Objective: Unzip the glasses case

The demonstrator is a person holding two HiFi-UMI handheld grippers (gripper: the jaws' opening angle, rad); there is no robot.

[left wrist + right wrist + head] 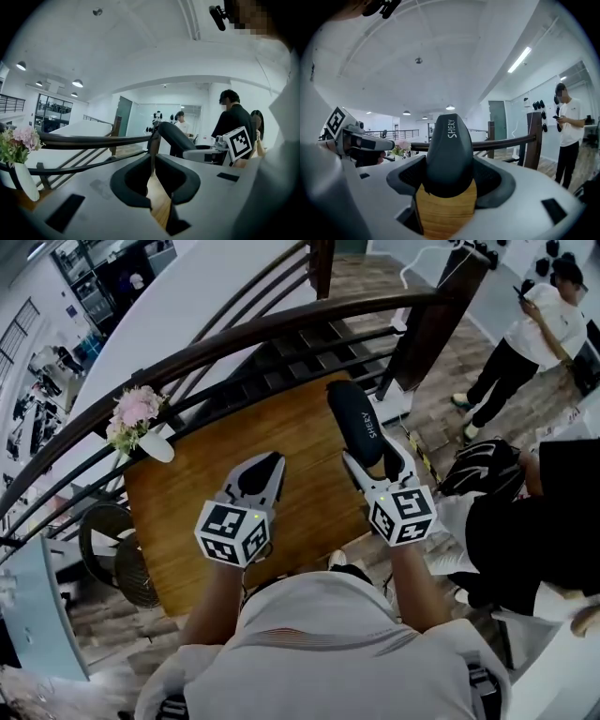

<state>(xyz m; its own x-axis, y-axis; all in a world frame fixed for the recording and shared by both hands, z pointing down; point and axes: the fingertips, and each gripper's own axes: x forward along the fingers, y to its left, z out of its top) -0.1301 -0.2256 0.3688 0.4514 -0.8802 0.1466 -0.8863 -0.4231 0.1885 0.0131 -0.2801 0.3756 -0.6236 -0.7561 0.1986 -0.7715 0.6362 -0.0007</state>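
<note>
A black oval glasses case (356, 413) with white lettering on top is held up above the wooden table (187, 521). My right gripper (373, 457) is shut on its near end, one pad on each side, and the case (449, 150) sticks out forward between the jaws. Its zip does not show in any view. To the left of it, at about the same height, my left gripper (267, 465) is shut with nothing in it and does not touch the case. In the left gripper view the jaws (151, 161) meet, with the case (174, 135) beyond them to the right.
A white vase of pink flowers (141, 423) stands at the table's far left corner. A dark curved railing (281, 329) runs behind the table, with stairs beyond. A person (525, 334) stands at the far right, and a black bag (483, 470) lies on the floor.
</note>
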